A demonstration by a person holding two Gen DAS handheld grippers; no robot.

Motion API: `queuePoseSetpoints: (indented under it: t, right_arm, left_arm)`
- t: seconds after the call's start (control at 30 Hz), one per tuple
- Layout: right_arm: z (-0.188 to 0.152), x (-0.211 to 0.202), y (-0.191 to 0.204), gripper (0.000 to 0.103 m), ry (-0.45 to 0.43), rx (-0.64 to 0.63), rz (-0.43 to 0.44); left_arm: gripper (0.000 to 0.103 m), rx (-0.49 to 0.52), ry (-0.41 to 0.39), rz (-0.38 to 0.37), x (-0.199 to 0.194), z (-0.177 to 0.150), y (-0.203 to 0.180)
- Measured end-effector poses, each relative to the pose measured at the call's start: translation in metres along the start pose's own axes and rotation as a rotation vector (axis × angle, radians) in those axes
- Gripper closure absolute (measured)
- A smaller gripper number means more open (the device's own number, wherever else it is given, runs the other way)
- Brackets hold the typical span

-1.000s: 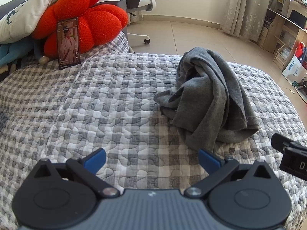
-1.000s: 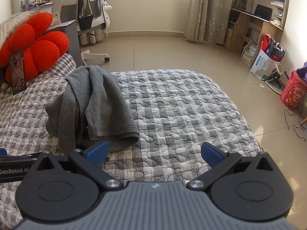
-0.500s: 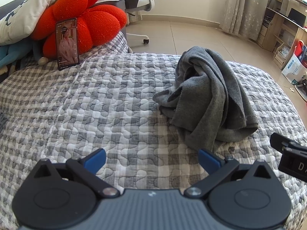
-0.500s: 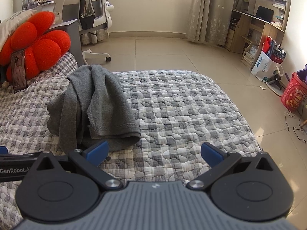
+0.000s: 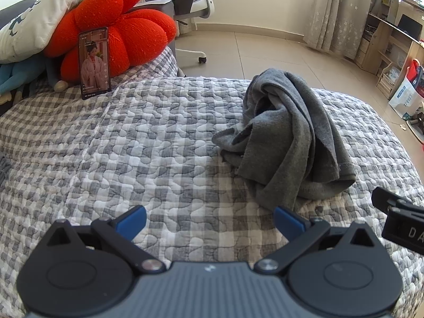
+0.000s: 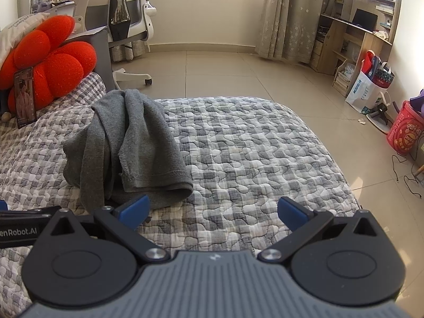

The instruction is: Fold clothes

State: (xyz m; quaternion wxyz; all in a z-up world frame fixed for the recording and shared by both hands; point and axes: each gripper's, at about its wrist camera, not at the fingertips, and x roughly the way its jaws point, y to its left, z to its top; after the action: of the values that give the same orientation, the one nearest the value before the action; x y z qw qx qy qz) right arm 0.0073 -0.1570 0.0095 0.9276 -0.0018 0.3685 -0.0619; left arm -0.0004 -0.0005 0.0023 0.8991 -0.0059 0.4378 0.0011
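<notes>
A crumpled grey garment [image 5: 288,137] lies heaped on the checked quilt [image 5: 148,143], right of centre in the left wrist view and left of centre [image 6: 129,145] in the right wrist view. My left gripper [image 5: 209,220] stands open just short of the heap, its right blue fingertip close to the cloth's near edge. My right gripper [image 6: 213,210] is open too, with its left blue fingertip near the garment's hem and bare quilt [image 6: 251,159] between the fingers. Nothing is held. Each gripper's body shows at the edge of the other's view.
A red flower cushion [image 5: 116,31] with a phone [image 5: 94,62] leaning on it sits at the bed's far left, beside a white pillow [image 5: 39,26]. An office chair [image 6: 124,26] stands beyond the bed. Tiled floor, a desk [image 6: 355,42], bags [image 6: 371,84] and a red bucket [image 6: 405,129] lie right.
Both views have crept slightly closer to the garment. Both grippers stay open and the cloth has not moved.
</notes>
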Motion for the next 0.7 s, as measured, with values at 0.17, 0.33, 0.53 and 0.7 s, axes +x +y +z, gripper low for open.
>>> queuePoseSetpoints:
  t: [0.17,0.33,0.53,0.7]
  right_arm:
    - [0.0,0.0001,0.0016,0.0,0.001,-0.007,0.0]
    - [-0.0004,0.0008,0.0018,0.0,0.002,-0.008,0.0]
    - [-0.0005,0.0009,0.0023,0.0,0.003,-0.011,0.001]
    - [-0.0007,0.0012,0.0032,0.0,0.005,-0.016,0.002]
  left_arm:
    - [0.0,0.003,-0.001,0.0,-0.0008,-0.0006,-0.0006]
    - [0.0,0.001,-0.002,0.0,-0.001,-0.0003,-0.0003]
    - [0.0,0.001,-0.003,-0.001,-0.0016,-0.0005,-0.0004]
    - [0.0,0.001,-0.003,-0.001,-0.0021,-0.0007,-0.0006]
